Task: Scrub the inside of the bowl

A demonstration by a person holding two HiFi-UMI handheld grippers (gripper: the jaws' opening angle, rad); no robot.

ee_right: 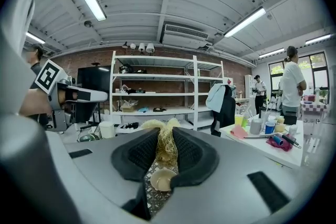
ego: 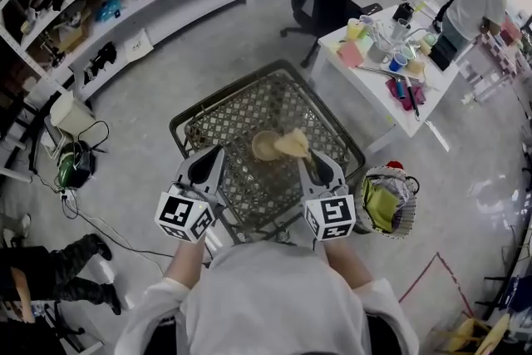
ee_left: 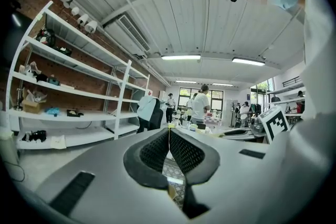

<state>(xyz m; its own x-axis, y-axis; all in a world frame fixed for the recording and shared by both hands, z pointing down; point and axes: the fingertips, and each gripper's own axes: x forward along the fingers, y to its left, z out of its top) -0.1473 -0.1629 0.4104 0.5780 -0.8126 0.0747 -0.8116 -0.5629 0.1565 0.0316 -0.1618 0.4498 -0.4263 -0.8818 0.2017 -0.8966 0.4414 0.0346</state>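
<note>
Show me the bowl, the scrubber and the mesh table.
bowl (ego: 263, 147): head view, its inside bottom.
scrubber (ee_right: 166, 144): right gripper view, fibres between the jaws.
mesh table (ego: 249, 106): head view, bare mesh top.

Bright, even light falls from long ceiling tubes (ee_left: 181, 57), which blow out to white, and from far windows (ee_left: 195, 96). Shadows on the floor (ego: 208, 46) are soft. All views bulge at the edges; both gripper views have black corners.
</note>
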